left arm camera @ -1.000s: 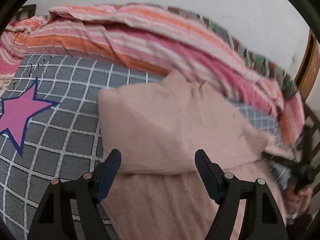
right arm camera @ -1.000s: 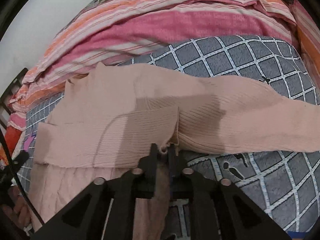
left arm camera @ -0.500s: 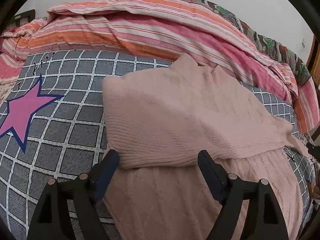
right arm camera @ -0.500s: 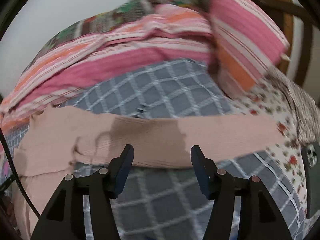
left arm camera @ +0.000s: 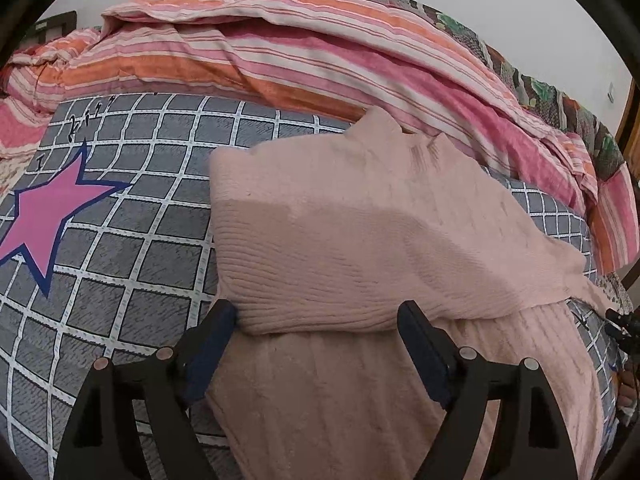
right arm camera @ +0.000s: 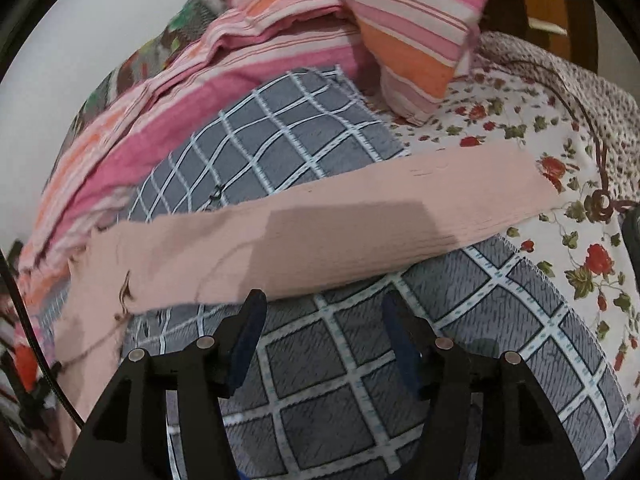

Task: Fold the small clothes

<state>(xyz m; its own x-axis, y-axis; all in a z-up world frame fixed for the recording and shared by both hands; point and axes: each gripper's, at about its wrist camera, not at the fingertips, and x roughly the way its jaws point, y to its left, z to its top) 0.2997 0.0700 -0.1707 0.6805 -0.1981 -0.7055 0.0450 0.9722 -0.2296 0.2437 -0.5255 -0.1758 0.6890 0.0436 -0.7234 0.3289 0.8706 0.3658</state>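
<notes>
A pink knit sweater point(left arm camera: 360, 216) lies flat on a grey checked blanket point(left arm camera: 140, 240). One sleeve is folded across its body. My left gripper point(left arm camera: 316, 320) is open just above the body, and the folded sleeve's lower edge lies between its fingertips point(left arm camera: 218, 320). In the right wrist view the sweater's other sleeve point(right arm camera: 320, 232) stretches straight out to the right, onto a floral sheet point(right arm camera: 560, 128). My right gripper point(right arm camera: 324, 304) hovers open at the near edge of that sleeve, with only blanket point(right arm camera: 328, 360) between its fingers.
A pink and orange striped quilt point(left arm camera: 320, 52) is bunched along the far side of the bed. A striped pillow point(right arm camera: 420, 28) and a wooden headboard point(right arm camera: 560, 0) stand at the right end. A dark object point(right arm camera: 632, 236) lies at the right edge. A pink star point(left arm camera: 48, 216) marks the blanket.
My right gripper was shut on the folded sleeve's end; it has opened, let go and swung right to the outstretched sleeve. The folded sleeve now rests on the body. The left gripper has barely moved.
</notes>
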